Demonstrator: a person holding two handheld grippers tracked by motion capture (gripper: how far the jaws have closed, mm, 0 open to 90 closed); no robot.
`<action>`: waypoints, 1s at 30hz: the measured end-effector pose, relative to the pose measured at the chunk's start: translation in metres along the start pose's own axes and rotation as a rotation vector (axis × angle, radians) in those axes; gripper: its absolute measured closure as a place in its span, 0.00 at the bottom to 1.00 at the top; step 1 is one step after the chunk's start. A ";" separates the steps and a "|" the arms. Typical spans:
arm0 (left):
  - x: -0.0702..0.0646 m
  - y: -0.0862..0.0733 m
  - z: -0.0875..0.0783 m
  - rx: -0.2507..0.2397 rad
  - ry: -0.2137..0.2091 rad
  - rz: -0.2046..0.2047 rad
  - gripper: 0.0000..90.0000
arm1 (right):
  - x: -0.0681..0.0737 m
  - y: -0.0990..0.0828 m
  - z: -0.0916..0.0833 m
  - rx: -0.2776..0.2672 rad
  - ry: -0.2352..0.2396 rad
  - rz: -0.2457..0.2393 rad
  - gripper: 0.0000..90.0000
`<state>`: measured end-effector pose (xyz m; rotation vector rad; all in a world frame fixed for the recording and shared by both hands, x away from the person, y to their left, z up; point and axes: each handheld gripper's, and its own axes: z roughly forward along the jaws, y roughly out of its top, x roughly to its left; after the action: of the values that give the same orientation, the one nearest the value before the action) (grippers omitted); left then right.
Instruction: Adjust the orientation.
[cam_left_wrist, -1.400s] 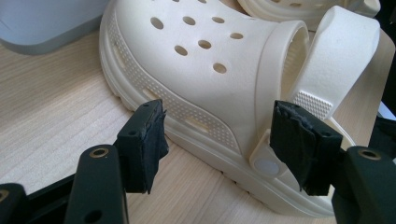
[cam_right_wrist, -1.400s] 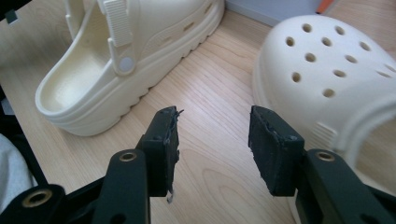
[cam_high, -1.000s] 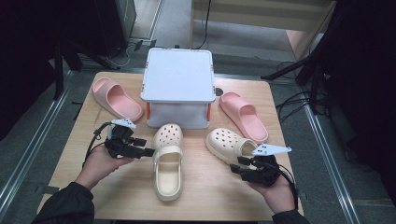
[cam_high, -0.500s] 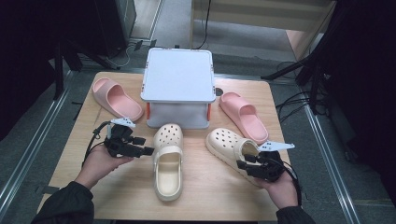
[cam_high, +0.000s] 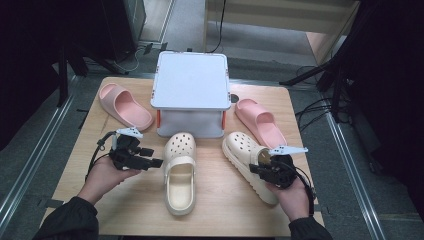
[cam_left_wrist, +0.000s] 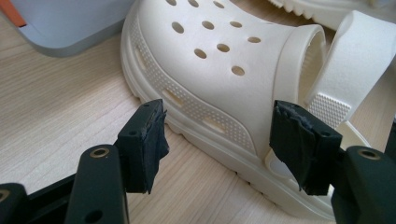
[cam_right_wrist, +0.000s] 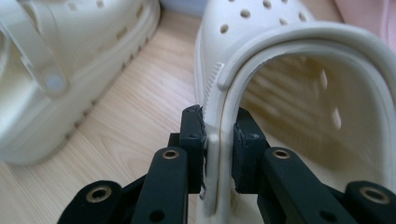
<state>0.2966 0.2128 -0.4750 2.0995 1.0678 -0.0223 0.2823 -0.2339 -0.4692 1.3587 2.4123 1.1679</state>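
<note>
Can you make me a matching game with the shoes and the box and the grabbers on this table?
Things:
1. right gripper
2. left gripper
3. pink slide on the left
4. white box

States:
A. jaws wide open beside the middle clog
B. stands at the back between the pink slides
C. jaws pinching the side wall of the right clog
D. lies untouched near the table's left edge

Pairs: 1-C, 2-A, 3-D, 4-B

Two cream perforated clogs, sole-down on the table, just in front of the white box. Left clog straight, toe toward the box, heel strap back. Right clog angled, toe near the box's front right corner.
</note>
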 end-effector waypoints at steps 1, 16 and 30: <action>0.000 -0.001 -0.001 -0.001 0.003 -0.002 0.39 | 0.003 0.003 -0.001 -0.011 0.000 0.012 0.87; 0.000 -0.013 -0.010 -0.010 0.025 -0.019 0.39 | 0.044 0.024 0.022 0.020 0.030 -0.049 0.87; -0.004 -0.023 -0.015 -0.011 0.037 -0.025 0.40 | 0.082 0.025 0.057 0.098 -0.015 -0.165 0.84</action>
<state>0.2734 0.2279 -0.4773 2.0841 1.1136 0.0101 0.2769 -0.1311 -0.4716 1.1613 2.5450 1.0076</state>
